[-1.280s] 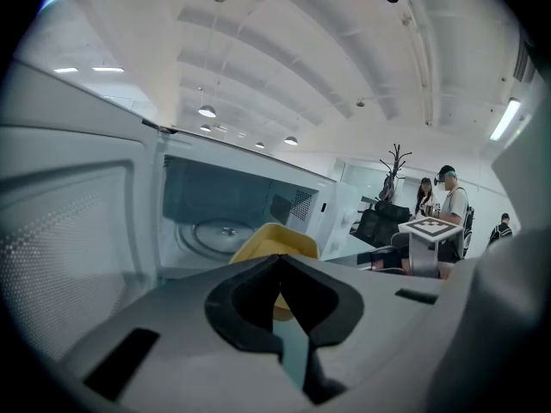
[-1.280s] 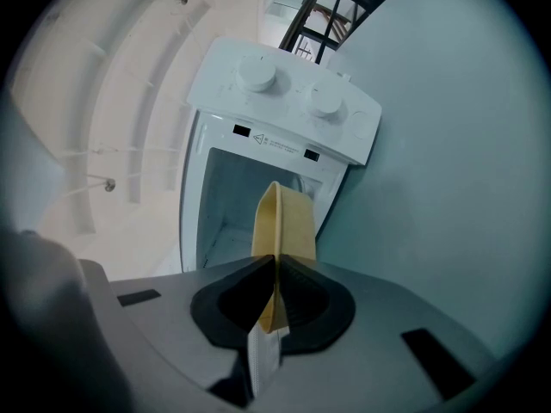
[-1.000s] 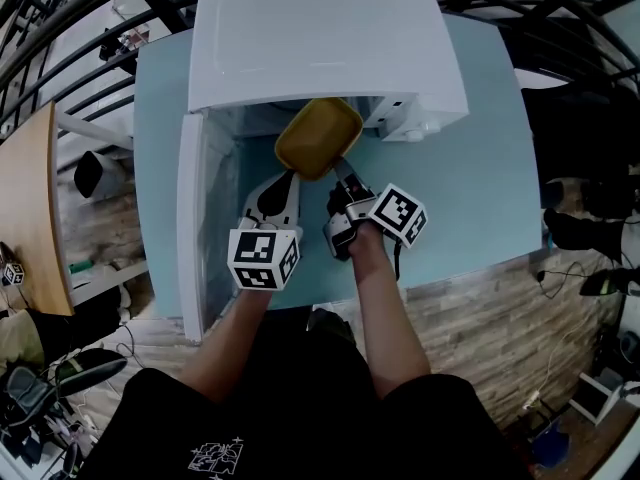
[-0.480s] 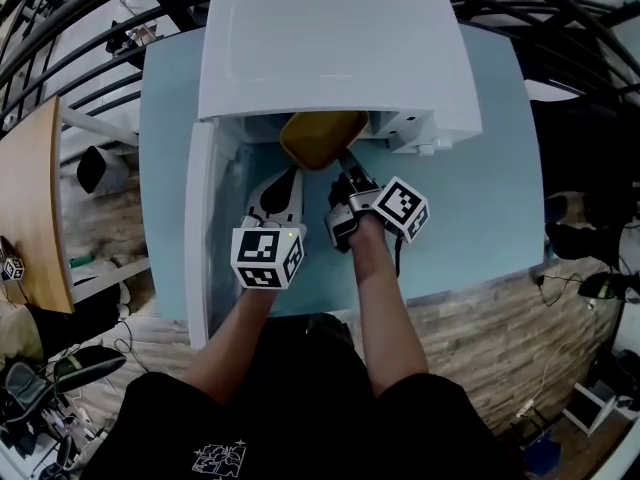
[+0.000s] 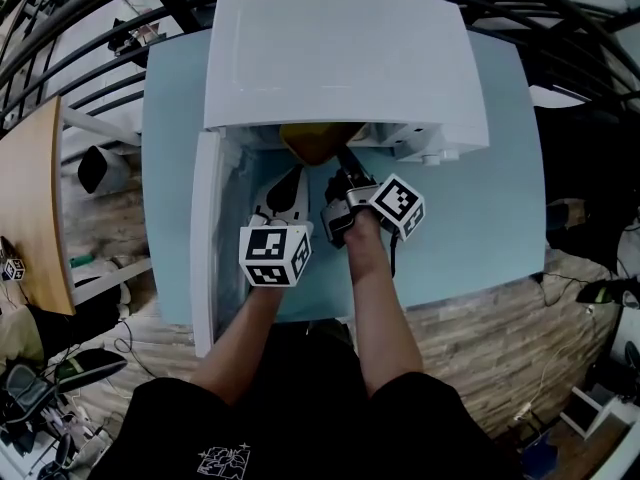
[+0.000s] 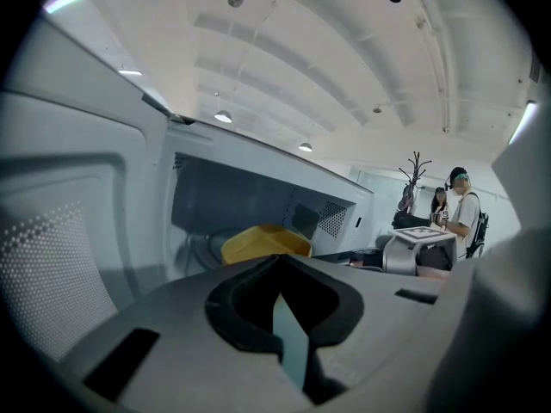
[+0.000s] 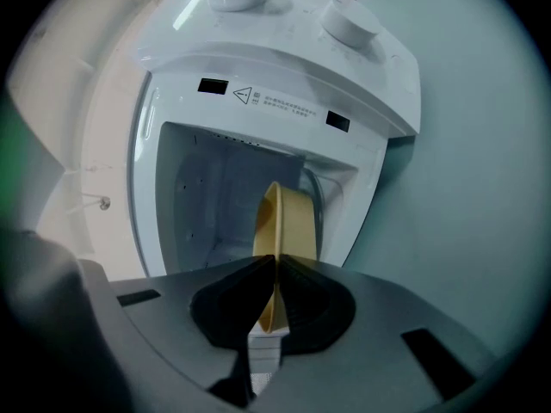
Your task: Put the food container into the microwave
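Right now the right claw (image 7: 275,269) is pinching the near rim of the yellow rounded plastic food container (image 7: 288,222). The container is lying just ahead of the claw tips, inside the open cavity of the white microwave (image 7: 284,93). Its long axis is pointing straight away from the claw, and it is showing edge-on. From the head view the microwave's top is hiding all but its near edge (image 5: 315,140). The left claw (image 6: 277,261) is hovering beside it, pressed together on nothing, and is blocking the container's lower part.
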Demonstrator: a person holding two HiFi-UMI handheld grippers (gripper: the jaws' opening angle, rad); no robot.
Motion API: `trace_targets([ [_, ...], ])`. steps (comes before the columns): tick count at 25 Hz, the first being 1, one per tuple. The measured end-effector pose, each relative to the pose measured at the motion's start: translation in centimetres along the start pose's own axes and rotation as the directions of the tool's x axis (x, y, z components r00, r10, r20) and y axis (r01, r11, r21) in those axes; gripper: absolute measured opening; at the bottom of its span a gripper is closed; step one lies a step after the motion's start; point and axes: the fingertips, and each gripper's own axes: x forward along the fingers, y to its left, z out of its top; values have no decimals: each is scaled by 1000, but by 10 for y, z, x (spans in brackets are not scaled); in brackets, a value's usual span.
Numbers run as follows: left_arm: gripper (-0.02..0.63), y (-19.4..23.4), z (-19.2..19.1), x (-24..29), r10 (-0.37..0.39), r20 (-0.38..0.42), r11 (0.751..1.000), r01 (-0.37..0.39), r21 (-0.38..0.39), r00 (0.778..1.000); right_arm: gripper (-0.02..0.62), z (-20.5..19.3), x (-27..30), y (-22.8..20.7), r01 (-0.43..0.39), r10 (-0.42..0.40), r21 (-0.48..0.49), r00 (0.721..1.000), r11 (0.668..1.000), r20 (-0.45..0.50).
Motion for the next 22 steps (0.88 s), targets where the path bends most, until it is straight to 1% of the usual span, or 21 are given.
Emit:
trace_targets([
  [6,8,7,1,8,9,3,1000,-9,-12,1000,23,1,16,1,-11,11,31,1000,999,23],
  [17,8,16,2,19,24,3,999,-23,-29,1000,23,7,35,-1,-20,17,61,998,998,55],
  [22,8,17,4,21,22,5,999,-22,-30,1000,23,9,40,5,-34,30,63,997,997,69],
])
